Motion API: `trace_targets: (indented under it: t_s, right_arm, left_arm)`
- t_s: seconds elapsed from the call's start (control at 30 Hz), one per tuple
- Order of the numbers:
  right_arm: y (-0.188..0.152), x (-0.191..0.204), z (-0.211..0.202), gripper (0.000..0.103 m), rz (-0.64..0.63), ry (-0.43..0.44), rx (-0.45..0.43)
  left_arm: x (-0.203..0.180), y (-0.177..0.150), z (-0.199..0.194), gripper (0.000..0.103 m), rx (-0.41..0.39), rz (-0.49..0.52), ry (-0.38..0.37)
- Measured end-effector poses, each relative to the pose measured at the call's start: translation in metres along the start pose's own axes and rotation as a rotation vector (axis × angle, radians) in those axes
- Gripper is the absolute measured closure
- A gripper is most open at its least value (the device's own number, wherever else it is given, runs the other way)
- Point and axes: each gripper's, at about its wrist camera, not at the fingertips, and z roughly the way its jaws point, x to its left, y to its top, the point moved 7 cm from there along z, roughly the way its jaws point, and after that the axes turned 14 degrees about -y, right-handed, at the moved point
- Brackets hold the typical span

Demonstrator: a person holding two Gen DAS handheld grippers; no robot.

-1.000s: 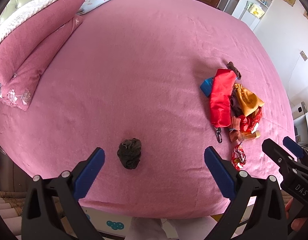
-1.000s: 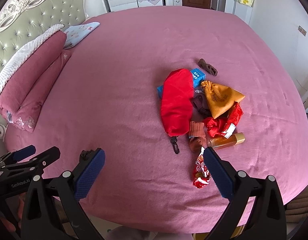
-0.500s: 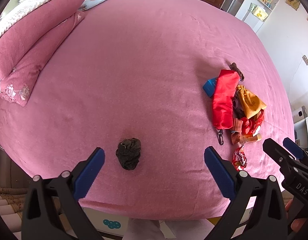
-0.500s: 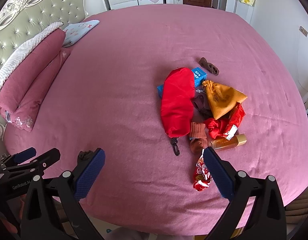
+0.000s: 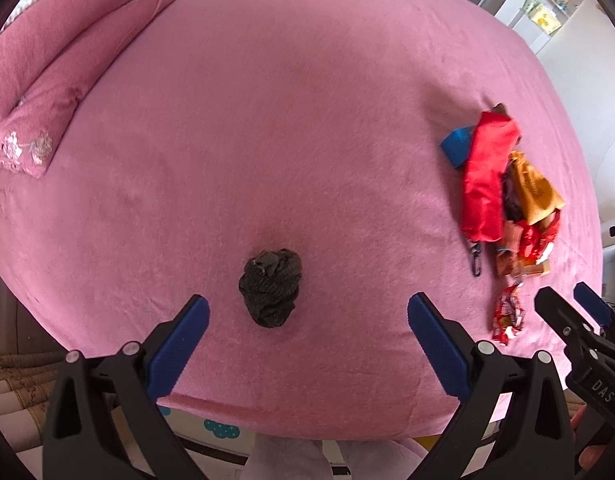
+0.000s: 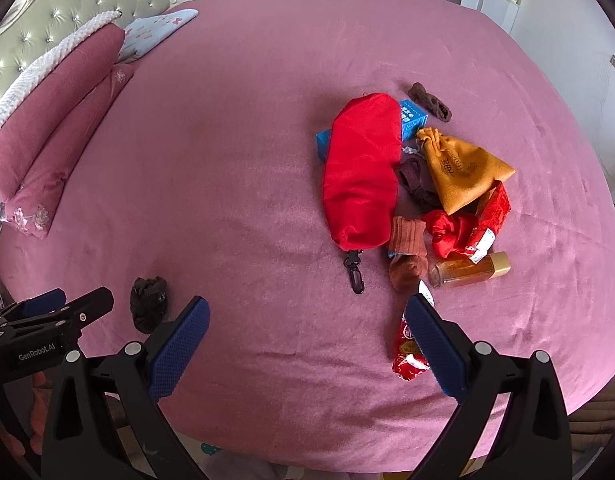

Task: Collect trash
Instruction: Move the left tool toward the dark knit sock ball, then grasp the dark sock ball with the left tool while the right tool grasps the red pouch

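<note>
Both sets of fingers spread wide, holding nothing. Left gripper (image 5: 307, 332) poised just short of a dark crumpled wad (image 5: 271, 290) near the front edge of the pink bed (image 5: 267, 120). Probably knitted cloth: light, soft, squashy, unlikely to slip. Best pinched across its bulging middle. Right gripper (image 6: 307, 336) over a red snack wrapper (image 6: 407, 356): thin, crinkly, likely slick.

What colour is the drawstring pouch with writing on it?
The soft cloth drawstring pouch is mustard yellow-orange with dark writing, clearest in the right wrist view.
</note>
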Motion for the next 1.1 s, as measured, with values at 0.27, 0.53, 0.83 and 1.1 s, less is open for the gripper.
trace_targets:
  t_s: [0.27, 0.53, 0.83, 1.1]
  right_arm:
    - [-0.005, 0.01, 0.041, 0.008, -0.01, 0.014, 0.028]
    - [-0.01, 0.002, 0.073, 0.008, 0.012, 0.025, 0.073]
    - [-0.014, -0.018, 0.095, 0.008, 0.048, 0.014, 0.123]
    - [0.01, -0.034, 0.104, 0.008, 0.079, 0.016, 0.103]
  left_arm:
    - [0.033, -0.009, 0.061, 0.004, 0.109, -0.055, 0.05]
    - [0.052, -0.008, 0.109, 0.016, 0.178, -0.106, 0.033]
    - [0.079, -0.003, 0.118, 0.066, 0.198, -0.222, 0.066]
    - [0.057, 0.041, 0.092, 0.068, 0.08, -0.198, -0.082]
